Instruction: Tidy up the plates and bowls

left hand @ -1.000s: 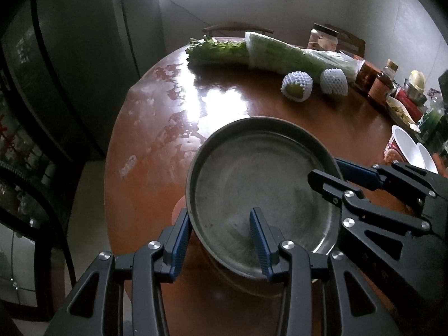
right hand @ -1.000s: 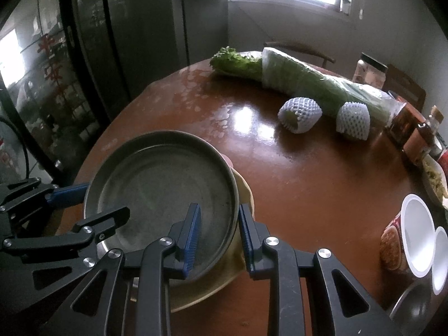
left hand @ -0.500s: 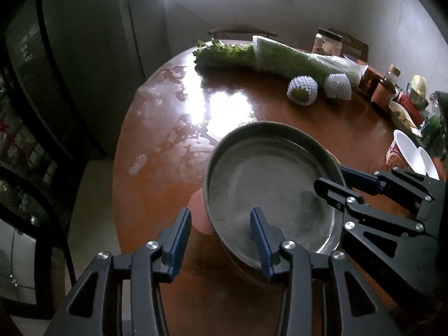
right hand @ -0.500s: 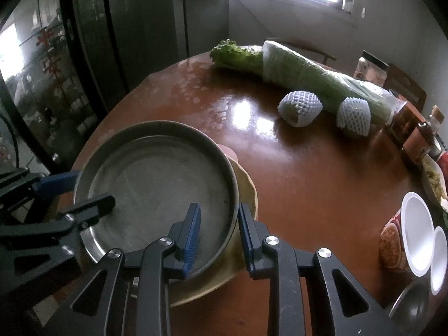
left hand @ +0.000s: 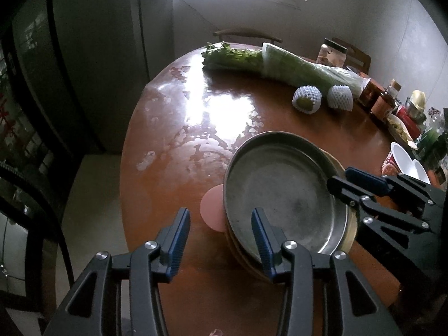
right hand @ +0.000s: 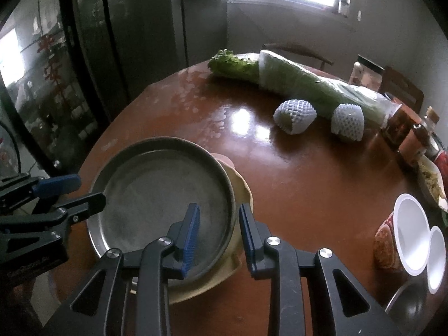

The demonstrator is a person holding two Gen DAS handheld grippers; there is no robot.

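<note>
The left hand-held gripper (left hand: pixel 221 236) has let go of the metal pan (left hand: pixel 282 193) rim and drawn back leftward.

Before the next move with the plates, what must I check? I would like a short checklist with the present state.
1. Metal plate lies on the yellow plate: ok.
2. Stack is centred: not ok; the yellow plate and the pink dish stick out sideways.
3. Left tongs open: ok.
4. Right tongs open, astride the metal plate's rim: ok.
5. Tongs touch no rim: cannot tell.
</note>
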